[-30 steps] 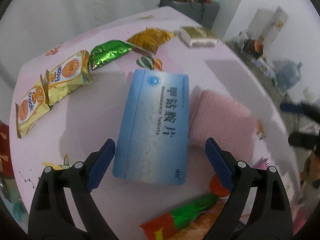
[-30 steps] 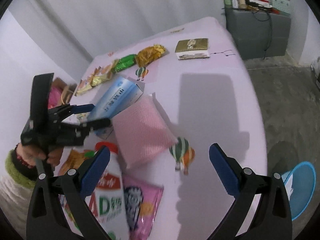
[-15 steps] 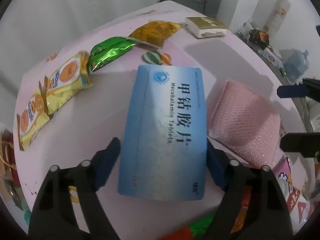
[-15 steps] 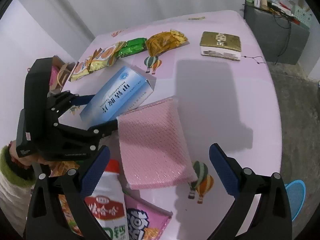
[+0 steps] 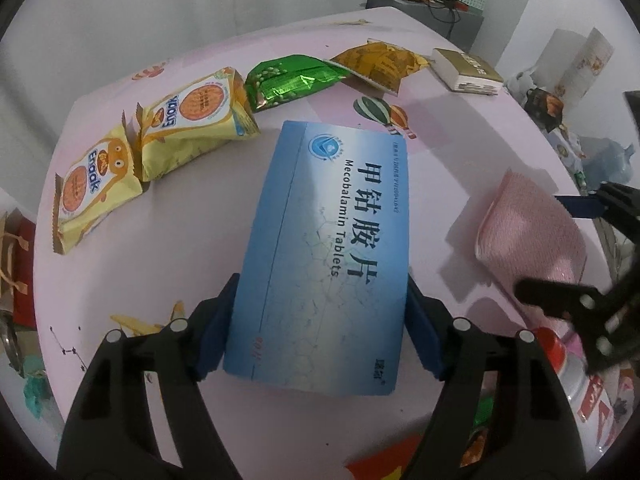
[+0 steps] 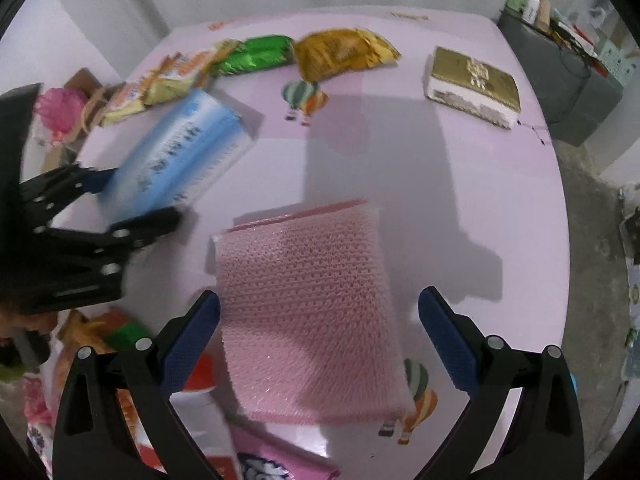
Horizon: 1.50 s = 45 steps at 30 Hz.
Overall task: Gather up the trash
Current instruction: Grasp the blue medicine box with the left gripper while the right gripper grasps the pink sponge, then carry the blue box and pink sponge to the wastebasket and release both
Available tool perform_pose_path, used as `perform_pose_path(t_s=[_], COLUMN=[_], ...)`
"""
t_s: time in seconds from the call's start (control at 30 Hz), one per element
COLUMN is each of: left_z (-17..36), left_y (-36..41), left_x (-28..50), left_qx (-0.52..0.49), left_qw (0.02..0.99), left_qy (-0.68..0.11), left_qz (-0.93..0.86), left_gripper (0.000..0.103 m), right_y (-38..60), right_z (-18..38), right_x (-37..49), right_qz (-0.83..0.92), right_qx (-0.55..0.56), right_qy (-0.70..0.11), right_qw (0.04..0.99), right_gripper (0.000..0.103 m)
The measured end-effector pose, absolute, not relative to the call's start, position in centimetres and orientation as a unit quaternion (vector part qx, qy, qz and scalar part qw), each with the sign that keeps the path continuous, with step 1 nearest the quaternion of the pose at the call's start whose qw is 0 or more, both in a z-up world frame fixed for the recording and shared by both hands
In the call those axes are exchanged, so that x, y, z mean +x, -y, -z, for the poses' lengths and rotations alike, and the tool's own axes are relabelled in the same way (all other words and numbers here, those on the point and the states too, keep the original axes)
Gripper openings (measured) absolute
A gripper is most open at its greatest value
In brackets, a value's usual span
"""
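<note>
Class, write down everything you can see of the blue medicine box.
The blue box is a flat, rectangular carton, apparently glossy card, blue fading to white. It bears a round logo, large Chinese characters and "Mecobalamin Tablets". It looks closed and undamaged. The left gripper has its jaws against the long sides at the near end. Whether its underside rests on the pink table cannot be told.

The left gripper (image 5: 320, 322) has its blue-padded jaws pressed against both long edges of a flat blue cardboard tablet box (image 5: 326, 248) printed "Mecobalamin Tablets". Beyond it on the pink tablecloth (image 5: 160, 240) lie two yellow biscuit packets (image 5: 160, 140), a green foil wrapper (image 5: 290, 78) and a gold foil packet (image 5: 380, 62). A pink mesh pouch (image 5: 528, 232) sits beside the right gripper (image 5: 568, 248).
</note>
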State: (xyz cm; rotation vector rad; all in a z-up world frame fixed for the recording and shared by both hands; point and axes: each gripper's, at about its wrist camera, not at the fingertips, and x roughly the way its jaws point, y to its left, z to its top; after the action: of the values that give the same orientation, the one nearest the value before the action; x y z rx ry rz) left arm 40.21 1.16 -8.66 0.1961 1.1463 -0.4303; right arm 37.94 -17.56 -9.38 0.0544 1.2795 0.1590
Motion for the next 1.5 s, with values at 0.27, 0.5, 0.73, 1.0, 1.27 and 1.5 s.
perform_pose_path(t_s=[0.27, 0.5, 0.73, 1.0, 1.27, 1.5], left_z=[7.8, 9.0, 9.1, 8.9, 7.6, 4.4], left_y=[-0.4, 0.6, 1.2, 1.5, 1.5, 1.1], left_x=[39.9, 41.9, 42.4, 41.8, 40.2, 38.0], left_qx=[0.082, 0.081, 0.088, 0.101, 0.111, 0.114], left_qw=[0.814, 0.815, 0.824, 0.830, 0.842, 0.861], left_qy=[-0.532, -0.543, -0.534, -0.521, -0.497, -0.460], left_qz=[0.218, 0.188, 0.168, 0.172, 0.175, 0.187], left_gripper=[0.086, 0.086, 0.082, 0.071, 0.071, 0.071], right_y=[20.7, 19.7, 19.5, 20.2, 21.0, 22.1], right_z=[8.4, 9.5, 9.6, 9.3, 8.3, 5.9], right_x=[37.8, 38.1, 38.0, 38.0, 36.8, 34.8], right_qz=[-0.068, -0.060, -0.051, -0.041, -0.036, -0.038], right_qx=[0.079, 0.059, 0.058, 0.070, 0.088, 0.119], right_qy=[-0.578, -0.585, -0.577, -0.570, -0.554, -0.526], right_qw=[0.810, 0.806, 0.813, 0.818, 0.827, 0.842], right_gripper=[0.096, 0.096, 0.094, 0.084, 0.082, 0.081])
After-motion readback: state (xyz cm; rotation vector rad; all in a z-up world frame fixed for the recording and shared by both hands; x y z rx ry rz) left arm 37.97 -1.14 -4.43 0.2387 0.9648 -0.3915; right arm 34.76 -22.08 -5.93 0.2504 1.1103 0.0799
